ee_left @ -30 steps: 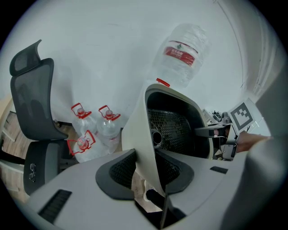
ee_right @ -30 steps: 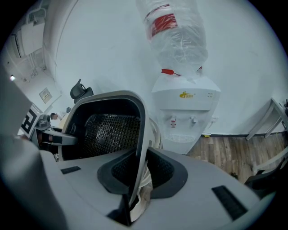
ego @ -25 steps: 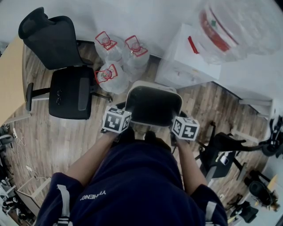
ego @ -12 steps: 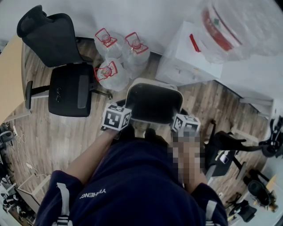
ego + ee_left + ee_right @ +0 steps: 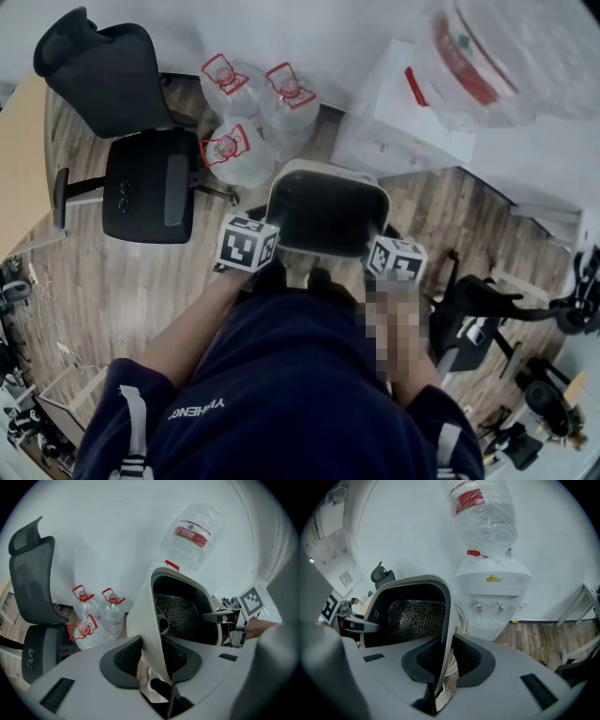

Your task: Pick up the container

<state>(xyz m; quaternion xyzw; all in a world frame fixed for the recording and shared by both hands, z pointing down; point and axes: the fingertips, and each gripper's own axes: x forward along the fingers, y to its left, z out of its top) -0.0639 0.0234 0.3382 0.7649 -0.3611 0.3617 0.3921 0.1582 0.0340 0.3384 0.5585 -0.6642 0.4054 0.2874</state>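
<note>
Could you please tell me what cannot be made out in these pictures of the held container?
- Container bottom: head view, lost in the dark inside.
- Water bottle label print: left gripper view, too small to read.
- Water dispenser foot: right gripper view, partly behind the body of the right claw.
- Floor under the container: head view, covered by it and the person's torso.

The left hand-held gripper point(image 5: 267, 246) and the right hand-held gripper point(image 5: 382, 255) are held level with each other, angled steeply downward. Each pair of jaws is clamped on an opposite side wall of the container point(image 5: 328, 174). The left forearm point(image 5: 187, 337) is extended forward.
</note>
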